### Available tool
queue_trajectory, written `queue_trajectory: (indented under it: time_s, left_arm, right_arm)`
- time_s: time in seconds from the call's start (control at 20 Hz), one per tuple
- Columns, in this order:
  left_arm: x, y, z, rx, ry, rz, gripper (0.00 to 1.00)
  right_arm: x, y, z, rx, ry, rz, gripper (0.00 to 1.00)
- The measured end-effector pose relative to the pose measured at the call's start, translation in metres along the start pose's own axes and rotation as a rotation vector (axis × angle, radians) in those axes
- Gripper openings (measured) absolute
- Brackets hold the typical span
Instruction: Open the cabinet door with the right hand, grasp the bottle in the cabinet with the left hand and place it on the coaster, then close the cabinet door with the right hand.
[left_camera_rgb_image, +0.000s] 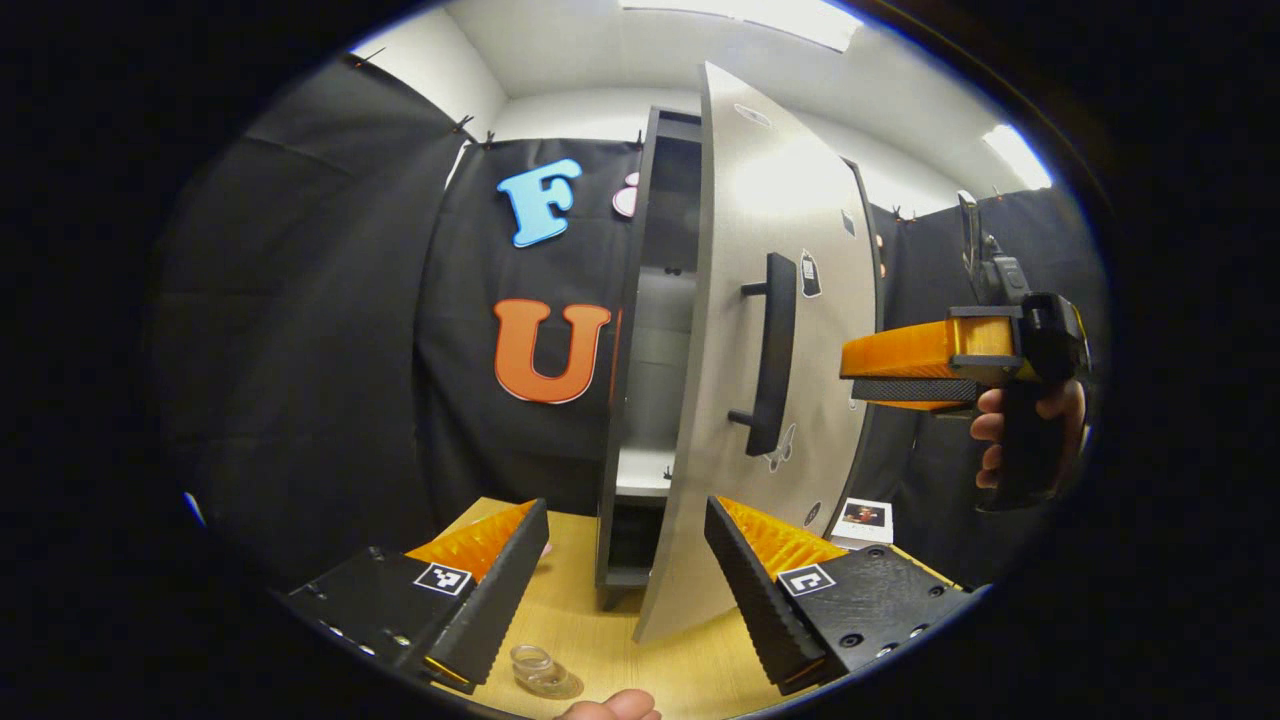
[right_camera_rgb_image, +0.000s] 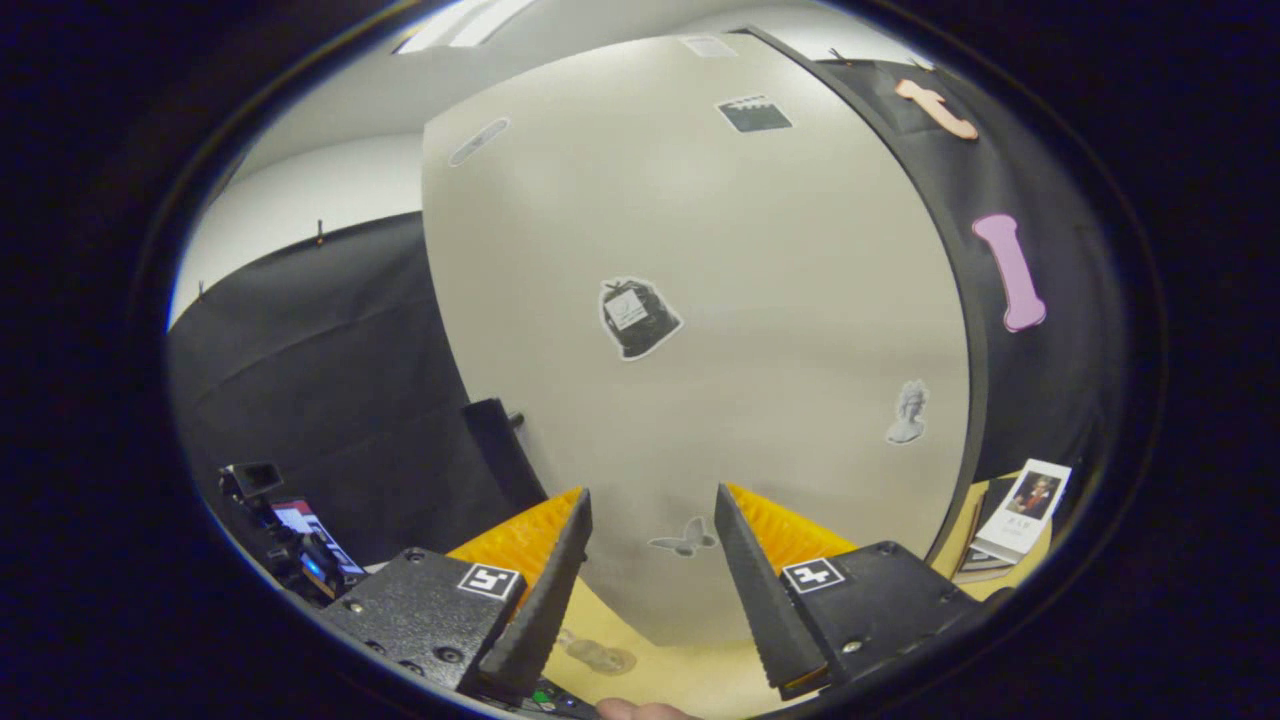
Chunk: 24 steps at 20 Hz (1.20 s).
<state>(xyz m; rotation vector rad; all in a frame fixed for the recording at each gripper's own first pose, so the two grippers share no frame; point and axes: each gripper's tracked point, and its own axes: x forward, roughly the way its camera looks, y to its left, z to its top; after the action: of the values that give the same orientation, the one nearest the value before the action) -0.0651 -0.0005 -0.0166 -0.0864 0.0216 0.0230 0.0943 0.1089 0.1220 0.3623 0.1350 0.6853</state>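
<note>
Two grippers hang with jaws apart, gripping nothing: the left gripper (left_camera_rgb_image: 625, 570) faces the grey flat cabinet door's (left_camera_rgb_image: 790, 330) swung-out edge, the right gripper (right_camera_rgb_image: 650, 575) its front, clear of the black bar handle (left_camera_rgb_image: 772, 350). Below lie the pale wooden tabletop (left_camera_rgb_image: 600, 620) and a clear round glass coaster (left_camera_rgb_image: 540, 668). I cannot tell where the bottle stands inside the dark-framed cabinet (left_camera_rgb_image: 650, 380).

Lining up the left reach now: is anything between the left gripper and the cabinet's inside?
Yes. The cabinet door is only partly open, its edge hanging in front of the left gripper and covering much of the opening. No bottle is visible through the gap.
</note>
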Motion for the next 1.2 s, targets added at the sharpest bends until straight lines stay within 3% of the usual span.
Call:
queue_trajectory:
  time_s: [0.2,0.75,0.9,1.05,1.2]
  left_arm:
    - [0.003,-0.008,0.008,0.04,-0.001,0.006,0.95]
    - [-0.005,-0.004,0.012,0.131,0.023,0.126,0.95]
    - [-0.011,-0.004,0.012,0.168,0.018,0.132,0.95]
    - [-0.02,0.002,0.008,0.144,0.025,0.152,0.95]
    - [-0.017,-0.003,0.007,0.106,0.011,0.137,0.95]
  right_arm:
    - [0.029,-0.027,0.004,0.078,-0.019,-0.017,0.81]
    - [0.036,-0.022,-0.005,0.131,0.011,0.114,0.81]
    - [0.036,-0.022,-0.009,0.147,-0.004,0.101,0.81]
    - [0.027,-0.033,-0.011,0.127,-0.035,-0.037,0.81]
    - [-0.001,-0.069,-0.032,0.064,-0.063,-0.396,0.82]
